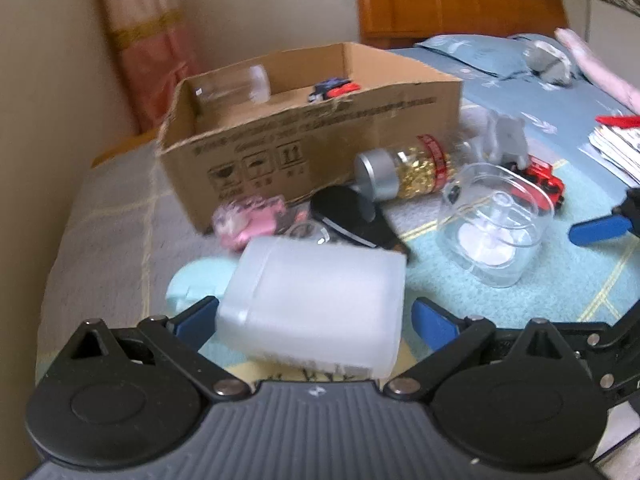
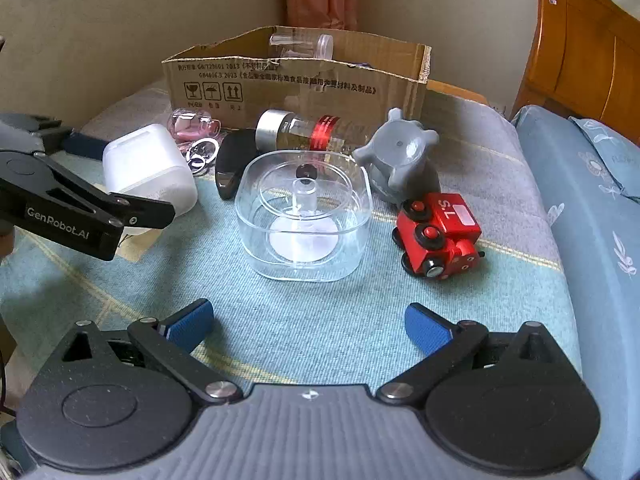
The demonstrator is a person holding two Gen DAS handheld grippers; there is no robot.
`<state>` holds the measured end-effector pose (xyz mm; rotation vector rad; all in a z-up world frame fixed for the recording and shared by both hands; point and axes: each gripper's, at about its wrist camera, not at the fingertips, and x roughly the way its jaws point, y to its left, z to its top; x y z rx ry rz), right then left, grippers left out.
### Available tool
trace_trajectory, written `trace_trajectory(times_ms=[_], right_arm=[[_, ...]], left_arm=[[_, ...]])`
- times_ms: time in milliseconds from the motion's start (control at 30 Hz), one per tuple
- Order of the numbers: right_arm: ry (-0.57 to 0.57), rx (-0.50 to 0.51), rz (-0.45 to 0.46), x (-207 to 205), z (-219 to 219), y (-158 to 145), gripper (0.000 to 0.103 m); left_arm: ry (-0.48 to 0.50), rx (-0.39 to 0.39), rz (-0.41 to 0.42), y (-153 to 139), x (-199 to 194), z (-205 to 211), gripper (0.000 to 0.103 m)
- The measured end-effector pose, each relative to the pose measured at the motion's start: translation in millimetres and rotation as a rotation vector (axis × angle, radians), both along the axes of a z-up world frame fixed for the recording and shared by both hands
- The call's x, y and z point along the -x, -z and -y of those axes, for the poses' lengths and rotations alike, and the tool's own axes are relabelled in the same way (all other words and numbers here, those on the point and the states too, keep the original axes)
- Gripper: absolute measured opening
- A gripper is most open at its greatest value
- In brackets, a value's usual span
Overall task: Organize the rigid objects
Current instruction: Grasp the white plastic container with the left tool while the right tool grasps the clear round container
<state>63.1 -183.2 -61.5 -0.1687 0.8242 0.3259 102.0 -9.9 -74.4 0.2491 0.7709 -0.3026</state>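
Between the jaws of the left gripper [image 1: 314, 314]: one frosted white plastic jar [image 1: 316, 300], lying on its side over the bed blanket [image 2: 312, 328]. The left blue pad touches it; whether the right pad does, I cannot tell, so the grip itself is uncertain.

Ahead of the left jaws: a cardboard box [image 1: 320, 128], open-topped, holding a clear bottle [image 1: 236, 88] and a small toy. Just before the box, a pink item [image 1: 248, 220], a black oval object [image 1: 344, 216] and a silver-capped bottle [image 1: 404, 170] on its side.

Ahead of the right gripper [image 2: 310, 326], jaws spread wide and empty: a clear square container [image 2: 304, 216], apart from the pads. Right of it, a red toy train [image 2: 440, 236]; beyond that, a grey plastic piece [image 2: 400, 160].
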Motion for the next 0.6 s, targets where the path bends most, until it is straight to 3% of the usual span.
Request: trace_trajectory(times_ms=[167, 300, 433, 600], right_arm=[[-0.008, -0.003, 0.007, -3.5, -3.1, -0.2, 0.103], [-0.017, -0.006, 0.015, -4.1, -4.6, 0.3, 0.103], [-0.026, -0.007, 0.018, -6.4, -6.0, 0.5, 0.103], [-0.035, -0.010, 0.024, -7.7, -6.4, 1.0, 0.103]], left_arm=[[0.040, -0.030, 0.010, 0.8, -6.1, 5.9, 0.097], [0.047, -0.032, 0.016, -1.7, -5.7, 4.5, 0.087], [0.060, 0.020, -0.033, -5.5, 4.3, -2.0, 0.086], [0.062, 0.021, -0.055, -6.0, 24.6, -9.1, 0.086]])
